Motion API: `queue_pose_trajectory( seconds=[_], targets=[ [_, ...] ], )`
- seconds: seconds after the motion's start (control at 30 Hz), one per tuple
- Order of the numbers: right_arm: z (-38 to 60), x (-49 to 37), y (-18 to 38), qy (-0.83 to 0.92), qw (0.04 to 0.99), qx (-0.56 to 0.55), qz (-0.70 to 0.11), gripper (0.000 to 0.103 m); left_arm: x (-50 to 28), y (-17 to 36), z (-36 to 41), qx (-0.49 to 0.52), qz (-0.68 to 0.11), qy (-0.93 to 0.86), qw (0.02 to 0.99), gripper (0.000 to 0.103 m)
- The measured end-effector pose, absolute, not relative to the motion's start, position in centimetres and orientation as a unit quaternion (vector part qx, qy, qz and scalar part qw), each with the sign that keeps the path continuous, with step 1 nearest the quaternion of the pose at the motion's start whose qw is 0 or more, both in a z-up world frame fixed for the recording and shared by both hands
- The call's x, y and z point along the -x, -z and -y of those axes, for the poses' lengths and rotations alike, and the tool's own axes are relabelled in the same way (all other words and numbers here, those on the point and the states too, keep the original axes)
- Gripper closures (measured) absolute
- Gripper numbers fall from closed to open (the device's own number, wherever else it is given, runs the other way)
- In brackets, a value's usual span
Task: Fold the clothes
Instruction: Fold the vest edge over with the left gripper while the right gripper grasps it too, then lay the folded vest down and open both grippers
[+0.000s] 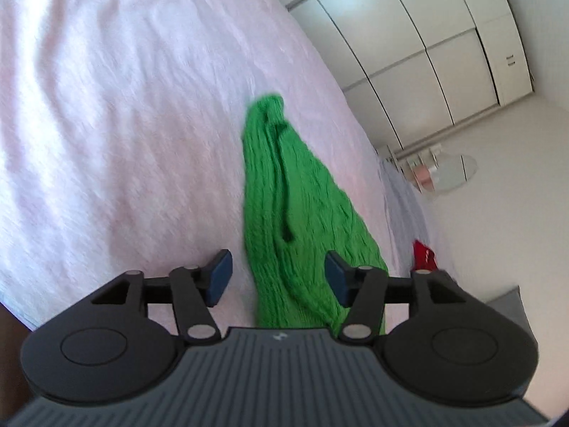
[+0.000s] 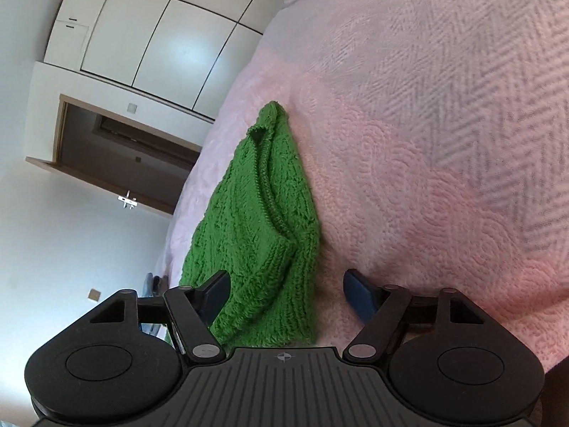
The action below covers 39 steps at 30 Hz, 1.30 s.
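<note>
On the pink bedspread (image 2: pixel 426 142) lies a green knit (image 2: pixel 256 213) — both claws spread, empty.

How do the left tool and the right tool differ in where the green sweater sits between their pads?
Left tool: the green sweater fills the gap towards its right pad; the pink bedspread shows by the other pad.
Right tool: the sweater lies by its left pad; bedspread shows by the other.
Both tools are open and grip nothing.

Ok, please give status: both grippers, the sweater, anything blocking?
Left gripper open, right gripper open. Green sweater on pink bedspread, ungrasped. Nothing blocking.
</note>
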State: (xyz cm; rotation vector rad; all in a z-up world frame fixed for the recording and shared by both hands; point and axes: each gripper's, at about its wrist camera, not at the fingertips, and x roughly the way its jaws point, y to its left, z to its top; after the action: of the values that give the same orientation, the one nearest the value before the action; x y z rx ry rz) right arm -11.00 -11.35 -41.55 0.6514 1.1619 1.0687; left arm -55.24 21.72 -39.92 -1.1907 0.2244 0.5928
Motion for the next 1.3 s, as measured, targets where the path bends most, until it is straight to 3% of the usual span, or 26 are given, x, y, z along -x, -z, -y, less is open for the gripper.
queue_pose_trajectory(
  seconds=[0.07,0.13,0.17,0.2,0.27,0.3,0.47,0.6,0.73,0.97,1.03,1.1,1.17,1.3],
  targets=[
    [10.8,11.0,41.3,-0.470,0.659,-0.281,-0.516,0.029,54.2,40.6,-21.7,0.548,-0.098,-0.276,0.783,0.054],
    [10.1,10.9,41.2,-0.470,0.658,-0.277,-0.519,0.029,53.2,40.8,-22.0,0.536,-0.098,-0.280,0.790,0.067],
    [9.7,10.8,41.2,-0.470,0.657,-0.277,-0.520,0.029,52.8,40.7,-22.1,0.525,-0.105,-0.282,0.796,0.081],
    [9.4,10.9,41.2,-0.471,0.656,-0.276,-0.521,0.043,52.5,40.7,-22.2,0.514,-0.111,-0.285,0.801,0.088],
    [9.0,11.3,41.5,-0.471,0.644,-0.279,-0.535,0.075,52.5,40.1,-22.4,0.500,-0.119,-0.282,0.810,0.089],
    [8.9,11.5,41.7,-0.468,0.642,-0.280,-0.540,0.082,52.6,39.8,-22.5,0.494,-0.120,-0.277,0.815,0.090],
    [10.4,13.4,40.4,-0.464,0.651,-0.309,-0.515,0.088,54.3,37.1,-23.1,0.453,-0.123,-0.262,0.843,0.092],
    [11.8,16.8,38.5,-0.472,0.657,-0.305,-0.502,0.088,55.3,35.3,-22.9,0.394,-0.138,-0.273,0.867,0.092],
    [11.0,18.0,40.0,-0.439,0.706,-0.241,-0.501,0.088,55.4,37.9,-22.1,0.395,-0.188,-0.278,0.855,0.091],
    [10.2,19.0,38.2,-0.434,0.767,-0.190,-0.433,0.087,57.1,38.3,-19.7,0.398,-0.174,-0.292,0.852,0.091],
    [9.8,19.2,38.7,-0.430,0.759,-0.171,-0.459,0.081,57.7,38.1,-19.3,0.402,-0.176,-0.298,0.847,0.087],
    [10.3,19.7,38.6,-0.415,0.764,-0.164,-0.465,0.059,58.2,37.9,-19.0,0.406,-0.178,-0.305,0.843,0.084],
    [11.2,20.8,37.3,-0.392,0.796,-0.147,-0.438,0.046,58.7,37.0,-18.4,0.389,-0.186,-0.327,0.841,0.086],
    [11.0,24.0,34.1,-0.388,0.850,-0.066,-0.348,0.046,57.9,33.4,-16.2,0.297,-0.210,-0.359,0.860,0.076]
  ],
)
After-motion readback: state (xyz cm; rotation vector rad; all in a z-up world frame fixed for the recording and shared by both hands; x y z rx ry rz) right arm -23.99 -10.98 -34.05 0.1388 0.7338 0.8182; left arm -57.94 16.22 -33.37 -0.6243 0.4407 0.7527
